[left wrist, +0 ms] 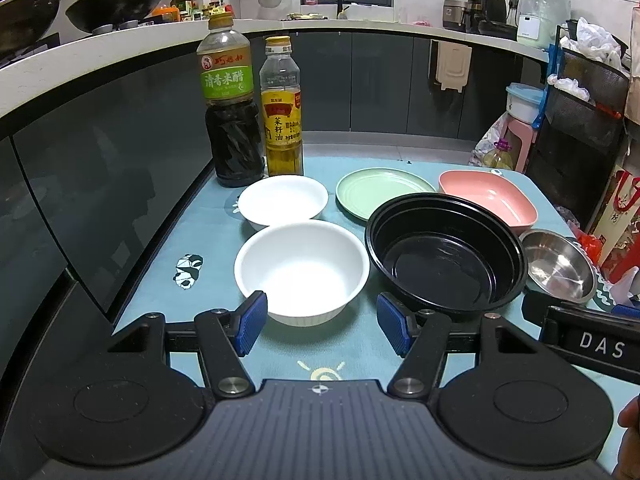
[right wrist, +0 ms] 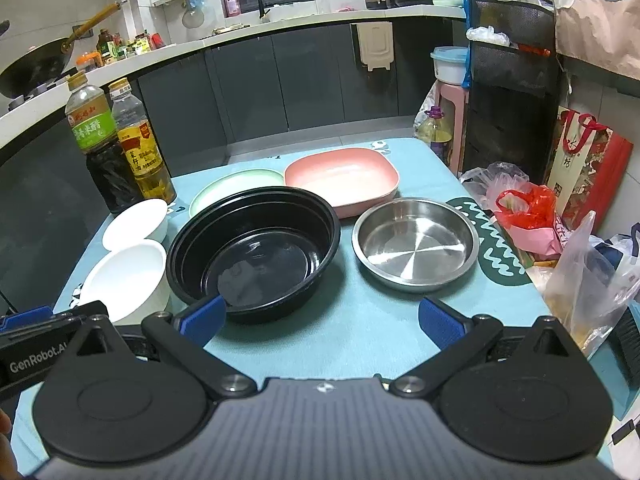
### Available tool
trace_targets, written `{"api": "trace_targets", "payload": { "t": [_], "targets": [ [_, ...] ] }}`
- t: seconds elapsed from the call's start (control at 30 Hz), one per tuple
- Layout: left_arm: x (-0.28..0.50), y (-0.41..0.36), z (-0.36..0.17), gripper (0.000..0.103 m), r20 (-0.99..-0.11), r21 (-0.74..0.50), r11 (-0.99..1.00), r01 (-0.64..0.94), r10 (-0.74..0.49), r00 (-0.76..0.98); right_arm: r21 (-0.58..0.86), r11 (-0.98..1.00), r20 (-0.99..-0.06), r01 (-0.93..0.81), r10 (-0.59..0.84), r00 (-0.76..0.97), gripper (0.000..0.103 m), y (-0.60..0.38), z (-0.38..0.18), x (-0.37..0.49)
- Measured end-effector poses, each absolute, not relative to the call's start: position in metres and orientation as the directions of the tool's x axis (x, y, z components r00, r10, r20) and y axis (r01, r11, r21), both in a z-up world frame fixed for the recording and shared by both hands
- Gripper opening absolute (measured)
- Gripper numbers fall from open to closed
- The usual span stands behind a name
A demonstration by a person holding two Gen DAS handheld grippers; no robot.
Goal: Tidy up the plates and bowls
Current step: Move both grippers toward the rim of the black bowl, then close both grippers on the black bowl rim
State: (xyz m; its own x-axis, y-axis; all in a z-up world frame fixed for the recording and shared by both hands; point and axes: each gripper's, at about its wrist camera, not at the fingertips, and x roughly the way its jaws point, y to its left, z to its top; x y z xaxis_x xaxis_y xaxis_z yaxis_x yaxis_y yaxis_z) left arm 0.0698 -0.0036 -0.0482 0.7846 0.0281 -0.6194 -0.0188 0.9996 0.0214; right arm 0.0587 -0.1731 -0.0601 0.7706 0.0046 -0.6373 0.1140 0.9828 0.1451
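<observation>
1. Dishes sit grouped on a teal cloth-covered table (right wrist: 360, 332), none stacked.
2. Nearest the left claw (left wrist: 322, 322) is a round, smooth near white bowl (left wrist: 302, 270); a second far white bowl (left wrist: 283, 200) stands just behind it.
3. A glossy black plastic bowl (right wrist: 254, 252) with a stepped rim sits in the middle, beside the near white one.
4. Behind it lie a flat matte green plate (left wrist: 370, 194) and a rounded-square pink dish (right wrist: 342, 176).
5. A shallow stainless steel pan (right wrist: 416, 242) with a brushed, reflective floor sits right of the black bowl, apart from it.
6. The left claw is spread wide and empty, its ribbed blue pads (left wrist: 252, 322) flanking the near white bowl's front edge.
7. The right claw (right wrist: 322, 320) is also wide and empty, low before the black bowl and the steel pan.
8. Two clear plastic bottles, a dark vinegar bottle (left wrist: 232, 108) and a yellow oil bottle (left wrist: 282, 112), stand upright at the table's far left corner.
</observation>
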Motion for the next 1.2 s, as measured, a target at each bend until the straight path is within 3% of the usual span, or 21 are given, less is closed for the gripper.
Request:
{"api": "trace_targets", "payload": {
  "t": [1.2],
  "targets": [
    [0.131,-0.02,-0.058,0.058,-0.689,0.025,1.0,0.011,0.009,0.725,0.168,0.977,-0.687,0.132,0.02,0.726,0.056,-0.19,-0.071,0.108]
  ]
}}
